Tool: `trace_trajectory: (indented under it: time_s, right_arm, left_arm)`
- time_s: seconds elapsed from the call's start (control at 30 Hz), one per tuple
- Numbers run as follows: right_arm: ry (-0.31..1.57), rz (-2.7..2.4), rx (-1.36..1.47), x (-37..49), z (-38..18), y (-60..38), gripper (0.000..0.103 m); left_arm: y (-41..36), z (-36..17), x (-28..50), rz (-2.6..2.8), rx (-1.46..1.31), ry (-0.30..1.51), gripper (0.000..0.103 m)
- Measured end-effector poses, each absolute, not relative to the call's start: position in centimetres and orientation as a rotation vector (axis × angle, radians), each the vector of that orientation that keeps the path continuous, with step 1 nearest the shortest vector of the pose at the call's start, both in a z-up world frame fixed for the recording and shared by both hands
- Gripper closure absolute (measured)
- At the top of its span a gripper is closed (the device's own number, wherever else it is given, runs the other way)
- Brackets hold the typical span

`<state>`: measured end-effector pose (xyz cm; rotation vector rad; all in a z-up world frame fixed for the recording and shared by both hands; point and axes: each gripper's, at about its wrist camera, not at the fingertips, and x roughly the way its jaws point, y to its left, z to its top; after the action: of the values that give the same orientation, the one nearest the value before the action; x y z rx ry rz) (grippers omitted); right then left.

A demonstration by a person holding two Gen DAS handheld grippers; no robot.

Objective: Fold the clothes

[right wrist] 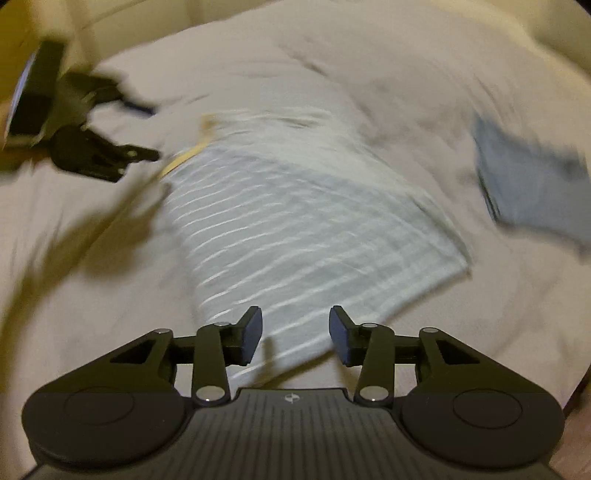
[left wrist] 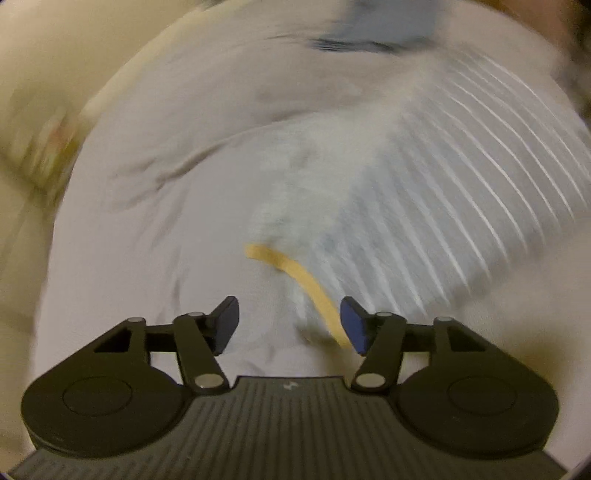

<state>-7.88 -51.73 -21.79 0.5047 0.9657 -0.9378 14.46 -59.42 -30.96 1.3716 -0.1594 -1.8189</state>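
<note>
A pale blue garment with thin white stripes (right wrist: 295, 218) lies folded flat on a light bed sheet (right wrist: 92, 295). It has a yellow trim band (left wrist: 295, 275) at one end. In the left wrist view the striped garment (left wrist: 443, 192) spreads to the right, and my left gripper (left wrist: 290, 325) is open just above the yellow band, holding nothing. My right gripper (right wrist: 295, 334) is open over the near corner of the garment, also with nothing in it. The left gripper (right wrist: 107, 147) shows blurred at the far left of the right wrist view, near the yellow trim (right wrist: 184, 157).
A folded blue-grey cloth (right wrist: 532, 188) lies on the sheet to the right of the striped garment; in the left wrist view the blue-grey cloth (left wrist: 391, 26) sits at the top. A blurred colourful object (left wrist: 48, 147) lies beside the bed on the left. Both views are motion-blurred.
</note>
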Motion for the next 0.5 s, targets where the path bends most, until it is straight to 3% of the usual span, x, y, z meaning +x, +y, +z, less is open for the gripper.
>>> trace_trajectory:
  time_s: [0.17, 0.27, 0.37, 0.5]
  right_arm:
    - [1.104, -0.913, 0.254, -2.7, -23.9, -49.2, 0.056]
    - [1.159, -0.913, 0.163, -0.6, -25.6, -48.5, 0.049]
    - [1.196, -0.918, 0.070, 1.0, -27.4, -48.0, 0.041]
    - [1.262, -0.908, -0.073, 2.7, -30.2, -47.8, 0.040]
  left_arm:
    - [-56.3, -35.8, 13.3, -1.839, 1.553, -0.523, 0.046]
    - [-56.6, -38.1, 12.6, -1.837, 1.551, -0.666, 0.047]
    - [-57.9, -39.7, 11.7, -1.797, 1.521, -0.779, 0.047]
    - [-60.2, -40.3, 11.7, -1.714, 1.472, -0.825, 0.047]
